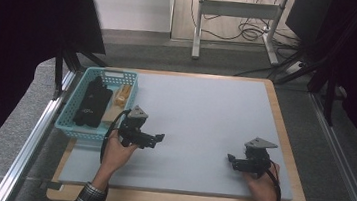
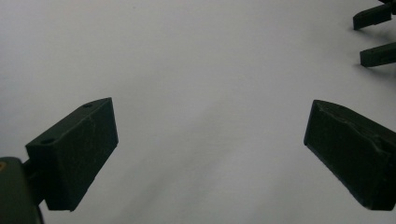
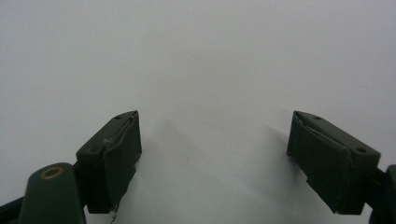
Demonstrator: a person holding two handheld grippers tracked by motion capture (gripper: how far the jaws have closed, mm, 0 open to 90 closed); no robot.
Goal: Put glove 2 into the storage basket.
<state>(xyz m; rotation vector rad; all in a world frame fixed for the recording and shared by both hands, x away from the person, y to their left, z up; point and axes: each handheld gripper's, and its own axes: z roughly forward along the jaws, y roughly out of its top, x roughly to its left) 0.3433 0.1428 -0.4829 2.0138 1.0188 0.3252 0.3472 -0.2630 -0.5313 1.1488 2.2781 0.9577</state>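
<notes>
My left gripper (image 1: pixel 159 138) rests low over the pale grey mat (image 1: pixel 205 113), just right of a light blue basket (image 1: pixel 72 112), and points right. In the left gripper view its jaws stand wide apart around bare mat, left gripper (image 2: pixel 210 140). My right gripper (image 1: pixel 230 160) sits near the mat's front right and points left. The right gripper (image 3: pixel 214 154) is open too, nothing between its jaws. The other gripper's fingertips (image 2: pixel 373 16) show at the top right of the left gripper view.
The basket holds a long black object (image 1: pixel 90 104) and tan wooden pieces (image 1: pixel 120 97). The mat lies on a wooden board (image 1: pixel 289 152). Behind the table stands a white desk frame (image 1: pixel 238 16) with cables on the floor.
</notes>
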